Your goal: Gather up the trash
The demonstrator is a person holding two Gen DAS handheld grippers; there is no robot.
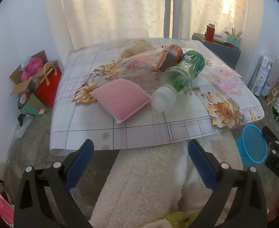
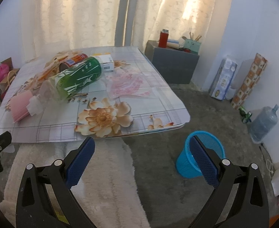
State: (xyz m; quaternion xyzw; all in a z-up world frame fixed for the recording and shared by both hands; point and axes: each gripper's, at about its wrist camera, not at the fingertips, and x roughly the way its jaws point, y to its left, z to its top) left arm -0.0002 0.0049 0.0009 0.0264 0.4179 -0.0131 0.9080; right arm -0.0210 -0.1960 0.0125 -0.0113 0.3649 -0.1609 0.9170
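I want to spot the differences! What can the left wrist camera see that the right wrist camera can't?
Only the left wrist view shows the red paper gift bag on the floor and the crinkly clear snack wrapper in full.

Only the right wrist view shows the big clear blue water jug by the wall and the white cardboard box on the table clearly.

Both show the green plastic bottle lying on its side, the pink knitted sponge, the blue mesh bin, and open grippers.
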